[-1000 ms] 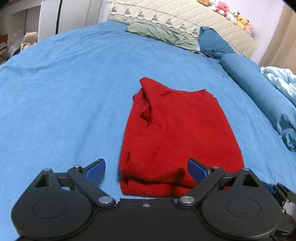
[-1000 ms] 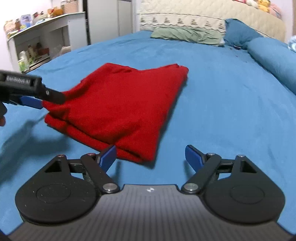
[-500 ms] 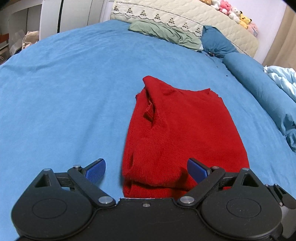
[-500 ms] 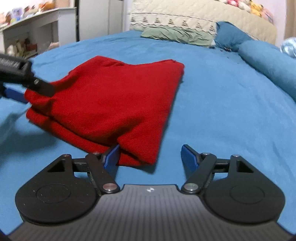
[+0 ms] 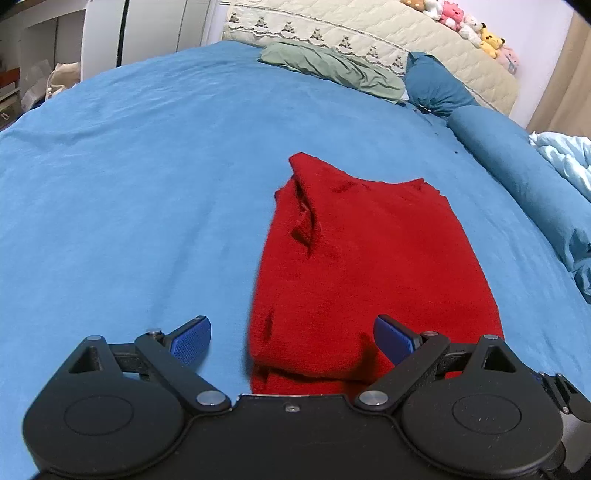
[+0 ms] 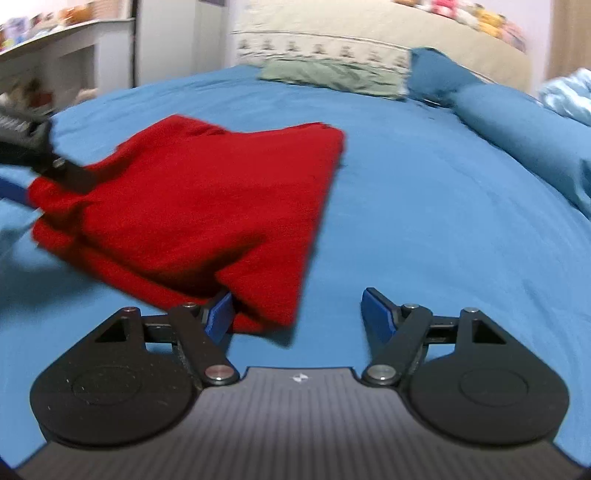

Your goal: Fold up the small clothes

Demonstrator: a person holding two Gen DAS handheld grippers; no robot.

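A red knit garment [image 5: 362, 266] lies folded into a long rectangle on the blue bed sheet [image 5: 129, 192]. My left gripper [image 5: 293, 338] is open, its jaws straddling the garment's near left corner. In the right wrist view the garment [image 6: 207, 199] lies left of centre. My right gripper [image 6: 299, 310] is open around its near right corner, the left pad touching the cloth. The left gripper shows there at the far left edge [image 6: 44, 162], over the garment's other near corner.
A green pillow [image 5: 332, 68], a dark blue pillow [image 5: 436, 86] and a blue bolster [image 5: 517, 177] lie at the head and right side. A light blue blanket [image 5: 569, 158] is bunched at the right. A quilted headboard [image 5: 369, 33] and white shelving [image 6: 55, 62] stand beyond.
Both grippers have moved forward onto the garment's near corners. The right gripper's left pad now touches the cloth. The near edge has bunched a little.
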